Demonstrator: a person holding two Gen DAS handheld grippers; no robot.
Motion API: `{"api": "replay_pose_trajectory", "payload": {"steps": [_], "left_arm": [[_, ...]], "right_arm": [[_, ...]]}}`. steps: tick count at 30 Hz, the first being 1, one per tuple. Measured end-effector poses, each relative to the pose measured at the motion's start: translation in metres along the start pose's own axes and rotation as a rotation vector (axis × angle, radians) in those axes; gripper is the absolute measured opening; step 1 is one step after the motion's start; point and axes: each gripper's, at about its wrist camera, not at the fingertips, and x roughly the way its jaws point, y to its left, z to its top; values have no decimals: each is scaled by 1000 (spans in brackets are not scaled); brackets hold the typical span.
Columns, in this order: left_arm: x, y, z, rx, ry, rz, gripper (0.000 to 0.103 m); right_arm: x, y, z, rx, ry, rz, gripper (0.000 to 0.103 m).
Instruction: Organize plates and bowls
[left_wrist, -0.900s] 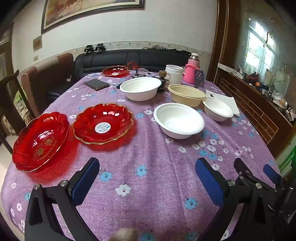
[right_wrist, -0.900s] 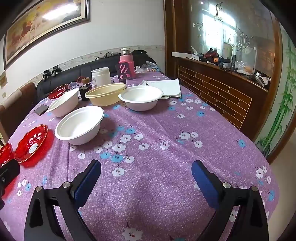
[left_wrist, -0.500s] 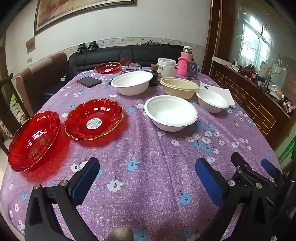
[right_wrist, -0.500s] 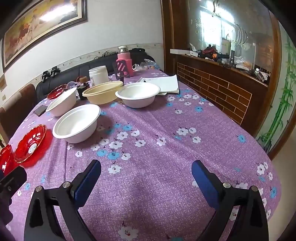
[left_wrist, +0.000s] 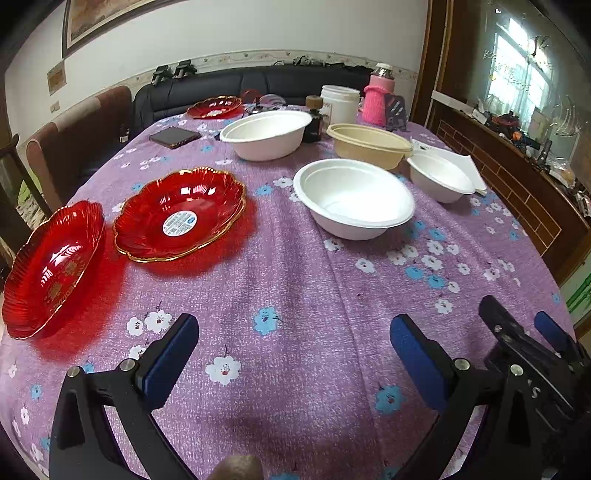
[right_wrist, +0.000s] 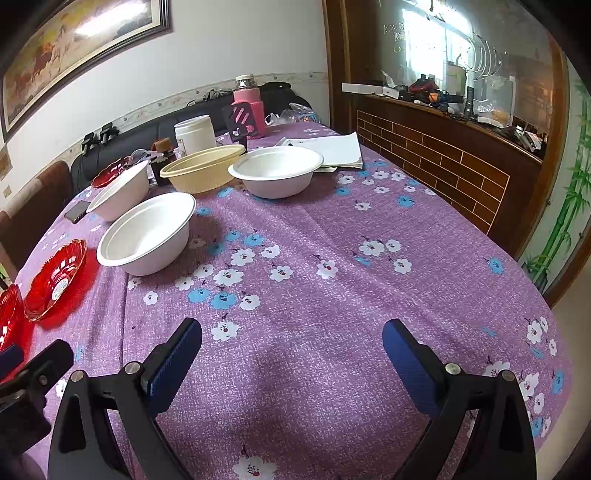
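- Bench (left_wrist: 295, 295): covered with a purple floral cloth; it carries all the tableware, and nothing is stacked yet.
- Cream bowl (left_wrist: 369, 146): far side, between two white ones and close beside the small one.
- Large white bowl (left_wrist: 354, 199): nearest bowl, ahead and slightly right of the left gripper, ahead and left of the right gripper.
- Second white bowl (left_wrist: 267, 134): farther back, near a dark phone (left_wrist: 174, 136).
- Small white bowl (right_wrist: 275, 171): far right, overlapping a stack of papers (right_wrist: 332, 149).
- Red plates: one with a label (left_wrist: 181, 214) ahead-left of the left gripper, one at the bench's left edge (left_wrist: 51, 264), and a third (left_wrist: 214, 107) at the far end.
- Left gripper (left_wrist: 293, 362): released, jaws wide, nothing between them, hovering over bare cloth.
- Right gripper (right_wrist: 291, 358): likewise released and empty, over bare cloth.
- Finding: the plates lie to the left, so the left hand is judged nearer them; the bowls sit centre to right, favouring the right hand. The work appears not yet begun.
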Motion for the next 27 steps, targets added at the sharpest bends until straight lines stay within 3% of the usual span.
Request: {"api": "replay_pose_trajectory", "payload": {"steps": [6,11,12,27], "left_arm": [[29,9,5,-11,60,51,103],[64,16,1,-28,186,55,103],[62,13,0,-2,161,80,103],[58,11,-5,-3,135,67,103]], "right_arm": [[5,1,-1,1,20,10,100],[8,2,-1,1,31,18,100],[8,2,-1,1,34,19,100],[14,0,-4,16,63,66,100]]}}
